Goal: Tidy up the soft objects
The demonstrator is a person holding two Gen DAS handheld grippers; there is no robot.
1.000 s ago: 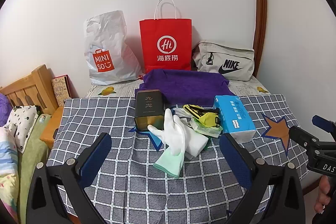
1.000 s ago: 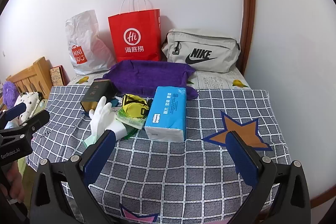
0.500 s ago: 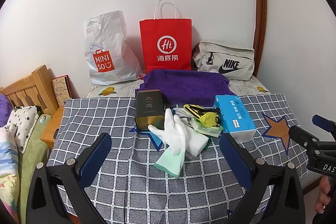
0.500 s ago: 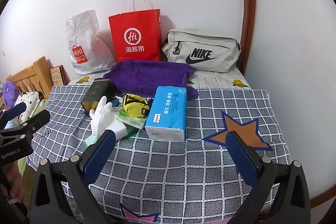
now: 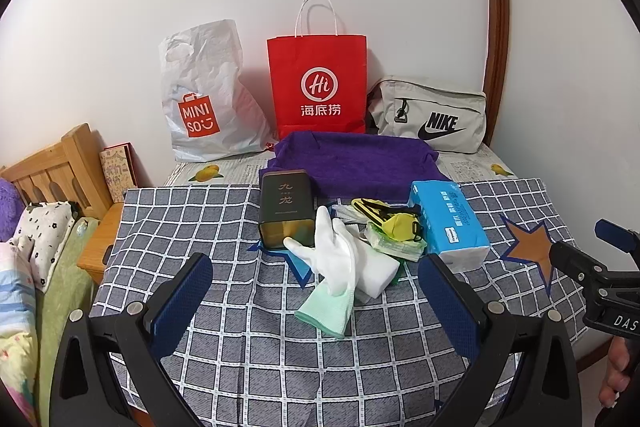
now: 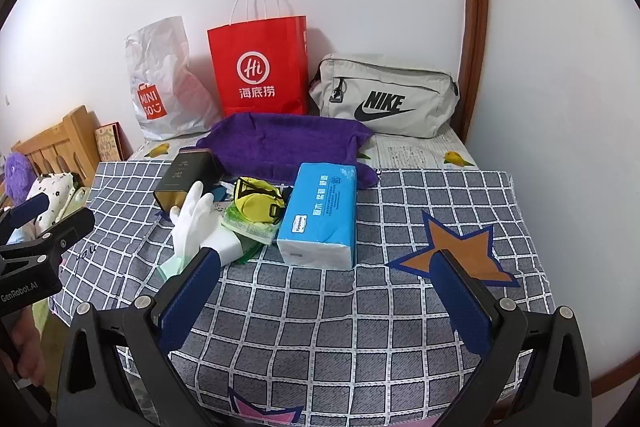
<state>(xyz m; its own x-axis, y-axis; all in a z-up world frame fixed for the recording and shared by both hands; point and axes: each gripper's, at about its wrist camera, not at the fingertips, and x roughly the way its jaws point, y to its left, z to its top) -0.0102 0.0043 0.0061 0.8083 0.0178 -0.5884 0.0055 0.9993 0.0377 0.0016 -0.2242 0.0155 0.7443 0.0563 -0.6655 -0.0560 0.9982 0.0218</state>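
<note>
Checked cloth (image 5: 248, 327) covers the bed under both grippers. Purple towel (image 5: 352, 163) lies far ahead. Tissue pack (image 6: 320, 215) ahead of right gripper (image 6: 324, 297), jaws wide, empty. White glove (image 5: 336, 259) just ahead of left gripper (image 5: 316, 301), wide, empty.

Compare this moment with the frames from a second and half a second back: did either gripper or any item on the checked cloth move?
Nothing visibly changed. Both the left gripper and right gripper hang open above the checked cloth, holding nothing. The white glove, blue tissue pack, yellow mask and purple towel lie as before.
</note>
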